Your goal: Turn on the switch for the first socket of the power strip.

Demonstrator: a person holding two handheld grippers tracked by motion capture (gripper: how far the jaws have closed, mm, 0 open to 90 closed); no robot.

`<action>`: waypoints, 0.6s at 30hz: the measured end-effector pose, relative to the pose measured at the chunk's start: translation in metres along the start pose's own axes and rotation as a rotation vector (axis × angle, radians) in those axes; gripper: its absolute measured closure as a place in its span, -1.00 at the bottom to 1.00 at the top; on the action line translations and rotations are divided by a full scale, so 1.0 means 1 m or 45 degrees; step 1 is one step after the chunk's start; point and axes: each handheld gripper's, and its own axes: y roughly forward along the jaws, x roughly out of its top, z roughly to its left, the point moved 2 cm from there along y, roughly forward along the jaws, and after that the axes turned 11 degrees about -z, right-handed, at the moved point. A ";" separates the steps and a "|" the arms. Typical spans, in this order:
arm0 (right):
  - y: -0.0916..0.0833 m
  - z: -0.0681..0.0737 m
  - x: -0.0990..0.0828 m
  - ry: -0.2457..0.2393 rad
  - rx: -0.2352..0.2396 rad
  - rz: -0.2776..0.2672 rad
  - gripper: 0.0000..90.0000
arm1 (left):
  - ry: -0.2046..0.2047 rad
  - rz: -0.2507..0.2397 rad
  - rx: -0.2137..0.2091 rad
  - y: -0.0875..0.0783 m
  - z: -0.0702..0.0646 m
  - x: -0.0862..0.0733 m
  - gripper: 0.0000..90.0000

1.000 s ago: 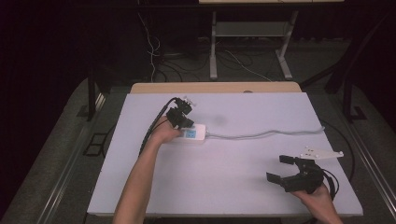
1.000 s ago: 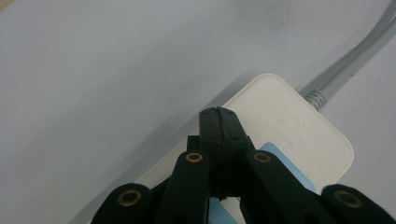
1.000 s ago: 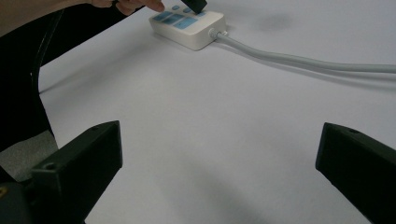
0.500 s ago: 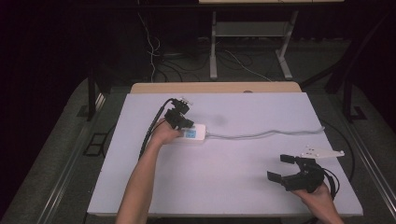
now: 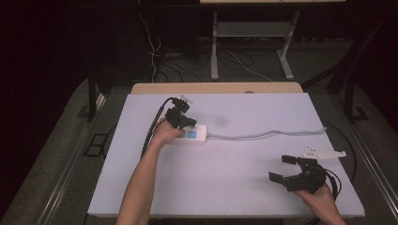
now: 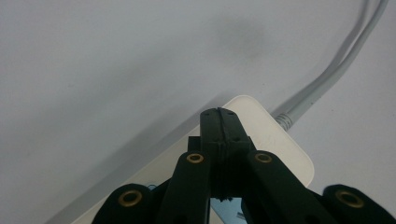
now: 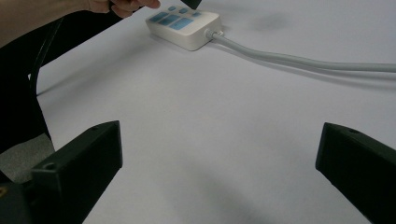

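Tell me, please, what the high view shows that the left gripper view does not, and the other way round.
High view alone: the right tool, open above the white table, a white flat bracket, both forearms, and the floor cables behind.

Left gripper view alone: the left tool up close, jaws pressed together over the power strip.

Both: the power strip, its grey cable and the table.

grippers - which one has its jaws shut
The left gripper, jaws pressed together over the power strip. The right gripper is wide open.
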 end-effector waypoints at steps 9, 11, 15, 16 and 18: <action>0.000 0.000 0.000 -0.002 0.000 0.000 -0.99 | 0.026 -0.041 0.005 -0.008 -0.007 0.004 0.98; 0.000 0.000 0.000 -0.002 0.000 0.000 -0.99 | 0.036 -0.049 0.009 -0.012 -0.008 0.006 0.98; 0.000 0.001 0.000 -0.007 0.000 0.001 -0.99 | 0.050 -0.055 0.013 -0.020 -0.010 0.007 0.98; 0.000 0.001 0.000 -0.007 0.000 0.001 -0.99 | 0.052 -0.055 0.011 -0.022 -0.011 0.008 0.98; 0.000 0.001 0.000 -0.004 -0.002 0.001 -0.99 | 0.052 -0.060 0.015 -0.025 -0.012 0.008 0.98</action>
